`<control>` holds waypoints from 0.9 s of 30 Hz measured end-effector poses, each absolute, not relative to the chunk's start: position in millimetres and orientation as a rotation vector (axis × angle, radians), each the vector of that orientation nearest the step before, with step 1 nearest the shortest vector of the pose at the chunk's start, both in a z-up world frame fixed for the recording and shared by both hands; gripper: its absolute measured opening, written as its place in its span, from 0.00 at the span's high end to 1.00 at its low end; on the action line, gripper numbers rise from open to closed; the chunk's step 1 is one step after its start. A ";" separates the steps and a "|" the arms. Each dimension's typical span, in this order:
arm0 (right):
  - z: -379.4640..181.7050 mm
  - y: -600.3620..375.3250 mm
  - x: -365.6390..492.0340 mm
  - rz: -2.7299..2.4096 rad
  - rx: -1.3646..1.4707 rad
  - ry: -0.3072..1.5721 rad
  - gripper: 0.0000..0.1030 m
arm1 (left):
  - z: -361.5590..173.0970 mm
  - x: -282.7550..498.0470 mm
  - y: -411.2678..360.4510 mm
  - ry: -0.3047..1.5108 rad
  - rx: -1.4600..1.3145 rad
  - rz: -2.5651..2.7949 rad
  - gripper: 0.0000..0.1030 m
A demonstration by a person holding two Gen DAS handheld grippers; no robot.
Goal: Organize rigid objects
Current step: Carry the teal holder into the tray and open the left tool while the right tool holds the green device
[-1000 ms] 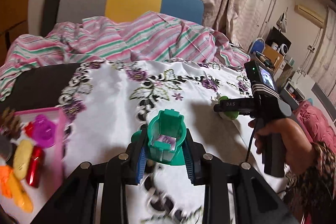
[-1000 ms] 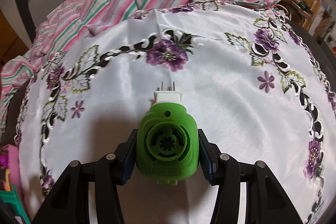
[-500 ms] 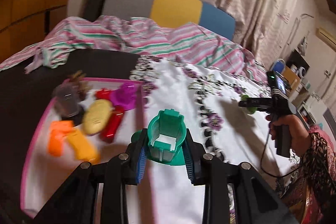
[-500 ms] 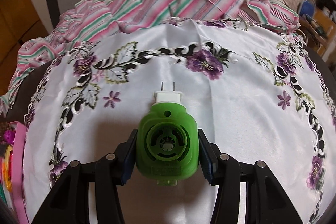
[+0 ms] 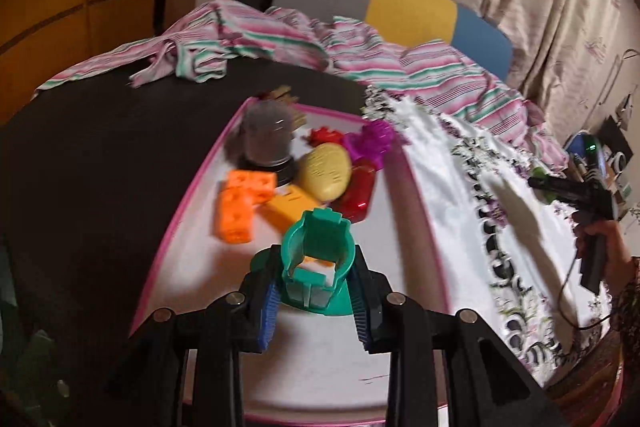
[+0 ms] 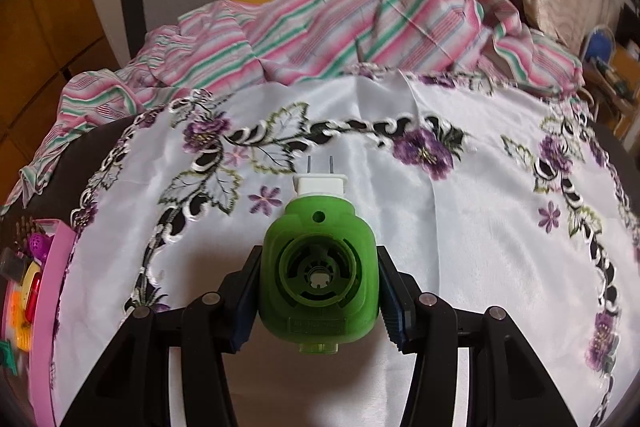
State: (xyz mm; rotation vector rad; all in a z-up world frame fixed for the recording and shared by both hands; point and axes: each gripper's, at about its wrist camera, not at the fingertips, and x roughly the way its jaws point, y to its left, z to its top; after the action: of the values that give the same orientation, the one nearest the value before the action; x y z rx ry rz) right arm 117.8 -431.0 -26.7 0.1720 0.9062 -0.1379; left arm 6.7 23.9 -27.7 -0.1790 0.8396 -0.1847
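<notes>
My left gripper point(image 5: 316, 301) is shut on a teal plastic holder point(image 5: 318, 259) and holds it above the pink-rimmed white tray point(image 5: 192, 183). In the tray lie orange blocks point(image 5: 240, 205), a yellow oval piece point(image 5: 325, 175), a red piece point(image 5: 358, 193), a purple piece point(image 5: 366, 143) and a dark jar point(image 5: 266, 139). My right gripper point(image 6: 318, 301) is shut on a green plug-in device point(image 6: 318, 279) with a white plug, held over the embroidered white cloth point(image 6: 460, 227). The right gripper also shows in the left wrist view point(image 5: 540, 183), far right. The tray's rim point(image 6: 56, 267) shows at the left edge.
A striped pink and green sheet point(image 6: 340, 27) is bunched at the back of the table. A grey, yellow and blue chair back point(image 5: 380, 3) stands behind it. The dark tabletop point(image 5: 100, 147) lies left of the tray. Shelves with clutter stand at the far right.
My left gripper has swung left with the teal holder, from over the white cloth to over the tray. My right gripper has moved left with the green device; the tray now shows at its left edge.
</notes>
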 end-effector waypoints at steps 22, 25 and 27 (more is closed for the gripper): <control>0.2 -330.3 68.4 0.114 0.233 0.901 0.49 | -31.3 -0.3 54.3 0.833 -0.276 -0.122 0.56; -1.0 -306.7 59.6 0.156 0.224 0.918 0.49 | -27.9 -8.4 48.3 0.823 -0.251 -0.148 0.56; -1.4 -293.2 54.7 0.182 0.224 0.926 0.49 | -26.9 -11.3 47.6 0.819 -0.244 -0.156 0.55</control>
State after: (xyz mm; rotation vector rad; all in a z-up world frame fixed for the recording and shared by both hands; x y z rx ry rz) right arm 54.7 -293.2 -1.4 0.2237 0.9255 0.1818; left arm -11.3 47.6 -26.9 -0.2443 0.8186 -0.1563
